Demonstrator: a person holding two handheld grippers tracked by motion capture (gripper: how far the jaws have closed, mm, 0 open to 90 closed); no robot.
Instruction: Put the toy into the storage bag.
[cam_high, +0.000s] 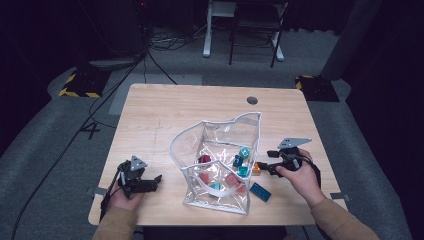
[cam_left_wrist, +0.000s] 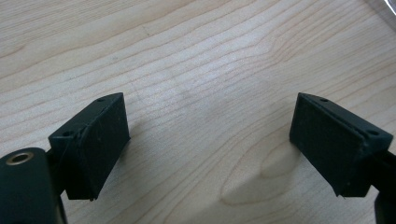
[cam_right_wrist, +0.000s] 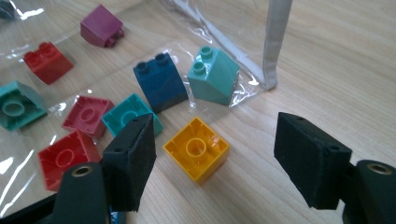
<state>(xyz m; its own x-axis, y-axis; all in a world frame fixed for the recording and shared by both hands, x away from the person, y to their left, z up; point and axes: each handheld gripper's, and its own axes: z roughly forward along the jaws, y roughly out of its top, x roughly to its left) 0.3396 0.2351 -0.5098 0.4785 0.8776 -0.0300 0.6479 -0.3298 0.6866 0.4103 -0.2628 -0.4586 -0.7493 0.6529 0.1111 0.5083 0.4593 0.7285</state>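
A clear plastic bag (cam_high: 220, 135) lies open in the middle of the wooden table (cam_high: 165, 105), with several coloured bricks inside it. A yellow brick (cam_right_wrist: 197, 148) lies studs down on bare wood just outside the bag's right edge; from above the yellow brick (cam_high: 256, 169) looks orange. My right gripper (cam_right_wrist: 215, 130) is open, one jaw on each side of that brick without touching it. A dark blue brick (cam_right_wrist: 160, 81) and a teal sloped brick (cam_right_wrist: 213, 79) sit just beyond it under the plastic. My left gripper (cam_left_wrist: 210, 109) is open over bare wood, left of the bag.
A flat blue brick (cam_high: 260, 191) lies on the table near the bag's front right corner. Red (cam_right_wrist: 65, 158), pink (cam_right_wrist: 88, 114), teal (cam_right_wrist: 130, 116) and purple (cam_right_wrist: 100, 25) bricks lie inside the bag. The bag's grey zipper strip (cam_right_wrist: 276, 42) stands up behind the yellow brick.
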